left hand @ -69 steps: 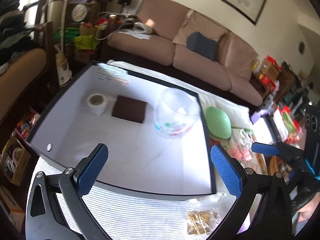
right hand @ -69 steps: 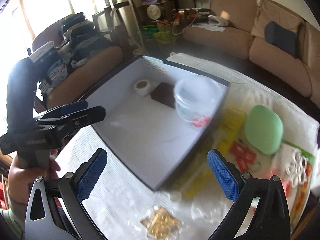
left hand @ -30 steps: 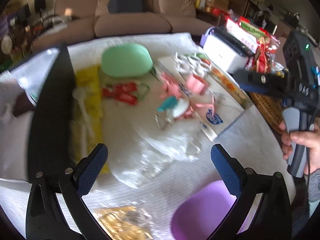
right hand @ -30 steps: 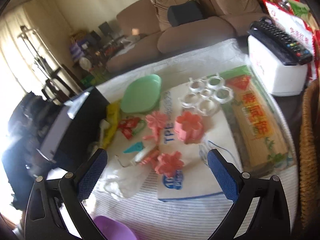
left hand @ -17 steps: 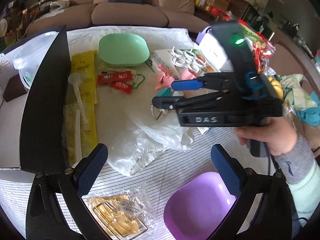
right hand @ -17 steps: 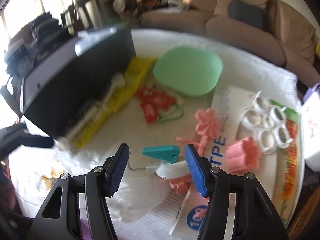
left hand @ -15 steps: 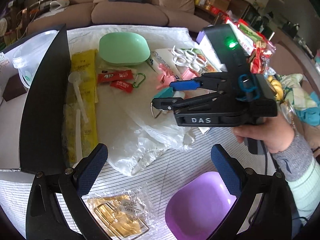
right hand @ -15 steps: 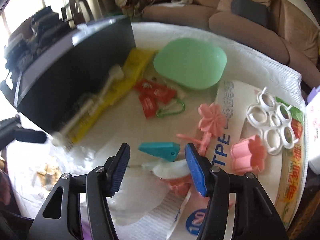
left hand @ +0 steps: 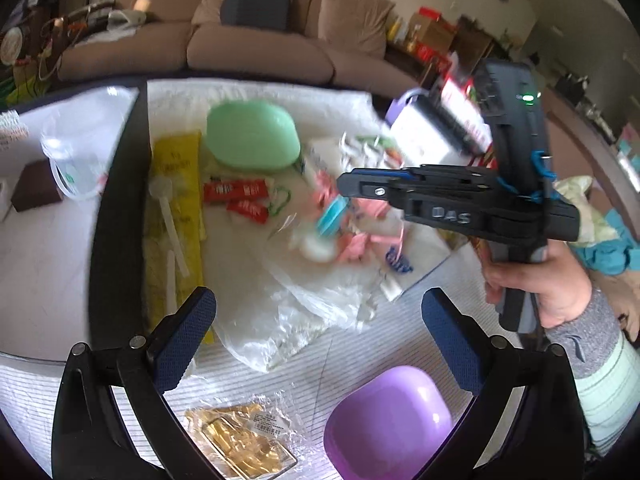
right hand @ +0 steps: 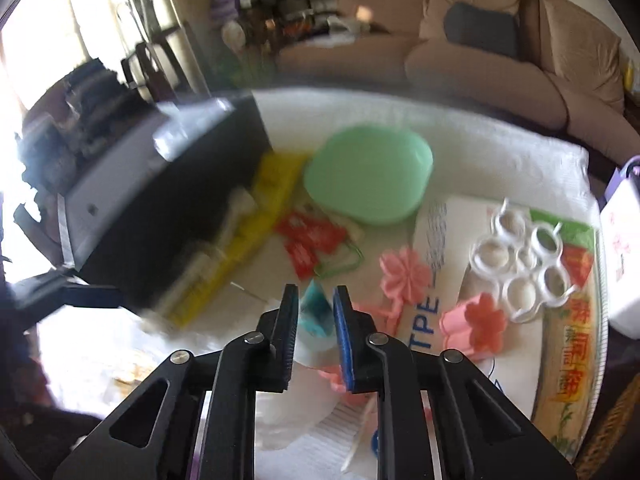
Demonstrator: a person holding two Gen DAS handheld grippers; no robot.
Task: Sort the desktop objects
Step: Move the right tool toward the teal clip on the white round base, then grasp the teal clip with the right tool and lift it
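Right gripper (right hand: 316, 312), jaws just closing, pinches the small teal plastic clip (right hand: 317, 314) above the white crumpled plastic bag (left hand: 288, 300); left gripper (left hand: 320, 336) gapes wide, empty

Mint-green bowl (left hand: 252, 140) at 12 o'clock of worktop centre. Lilac bowl (left hand: 390, 420) at 5 o'clock. Yellow packet (left hand: 176, 184) with white spoon, 9 o'clock. Red sachets (left hand: 236, 192), white lettering, beside green carabiner (right hand: 340, 266). Salmon-pink flower moulds (right hand: 404, 274); white ring cluster (right hand: 524, 264), 2 o'clock. Teal clip (right hand: 316, 312) on white base. Gold wrapped pieces (left hand: 240, 436) in clear film, 6 o'clock. White cloth (left hand: 248, 372), thin grey stripes. Black box wall (left hand: 116, 216), white inside. Black hand-held gripper (right hand: 315, 344), blue pads.
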